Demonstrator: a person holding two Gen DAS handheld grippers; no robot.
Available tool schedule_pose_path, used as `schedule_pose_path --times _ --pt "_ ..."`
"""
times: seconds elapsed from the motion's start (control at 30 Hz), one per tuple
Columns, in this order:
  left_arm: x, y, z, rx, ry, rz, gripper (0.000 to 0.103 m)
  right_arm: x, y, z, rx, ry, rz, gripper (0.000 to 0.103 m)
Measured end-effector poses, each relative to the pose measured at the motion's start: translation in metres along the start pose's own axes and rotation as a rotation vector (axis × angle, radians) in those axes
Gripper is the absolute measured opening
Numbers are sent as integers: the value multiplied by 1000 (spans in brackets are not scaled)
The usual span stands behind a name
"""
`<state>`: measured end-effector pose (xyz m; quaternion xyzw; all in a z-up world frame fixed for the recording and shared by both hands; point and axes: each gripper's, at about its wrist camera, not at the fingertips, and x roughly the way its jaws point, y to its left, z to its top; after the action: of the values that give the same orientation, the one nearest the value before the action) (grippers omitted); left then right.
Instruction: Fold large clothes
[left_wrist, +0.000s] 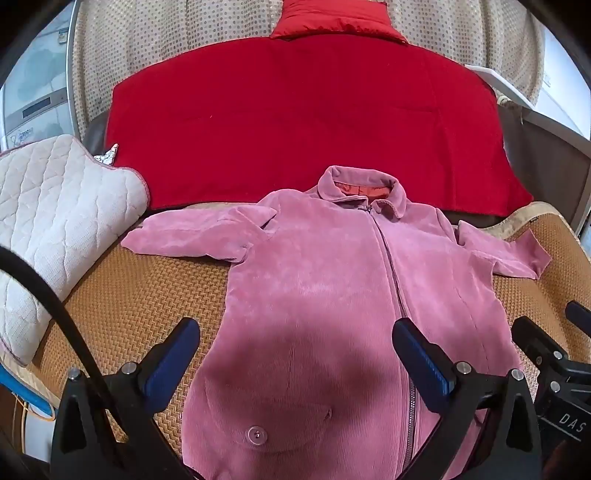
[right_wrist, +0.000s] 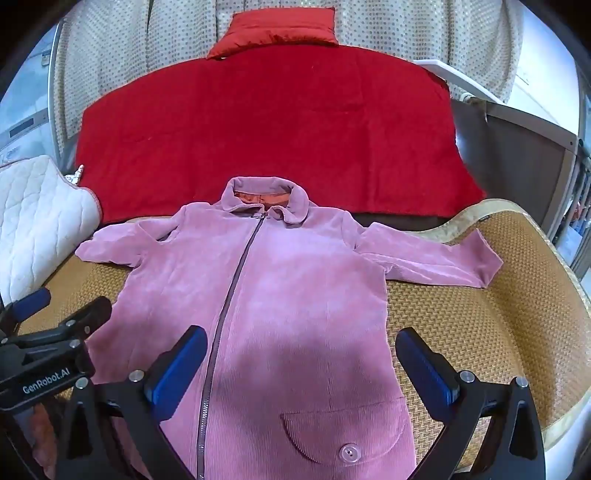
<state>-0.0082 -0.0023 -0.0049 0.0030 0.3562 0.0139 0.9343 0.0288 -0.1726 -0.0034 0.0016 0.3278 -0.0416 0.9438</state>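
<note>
My left gripper (left_wrist: 295, 354) and right gripper (right_wrist: 301, 363) hover over the coat (left_wrist: 332, 295), jaws wide, empty — I'd take each sleeve (right_wrist: 432, 254) beside the collar (right_wrist: 266, 197) first, folding inward.

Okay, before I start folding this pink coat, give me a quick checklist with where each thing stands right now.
1. Pink coat lies flat, front up: ok.
2. Zipper closed: ok.
3. Both sleeves spread out to the sides: ok.
4. Left gripper open, nothing held: ok.
5. Right gripper open, nothing held: ok.
6. Coat's hem flat: cannot tell, out of view.
</note>
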Motion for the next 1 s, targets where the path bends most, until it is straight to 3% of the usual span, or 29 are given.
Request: schedule_pose_path --times 1.0 --pt "5 -2 -6 10 19 12 103 3 1 0 16 12 11 103"
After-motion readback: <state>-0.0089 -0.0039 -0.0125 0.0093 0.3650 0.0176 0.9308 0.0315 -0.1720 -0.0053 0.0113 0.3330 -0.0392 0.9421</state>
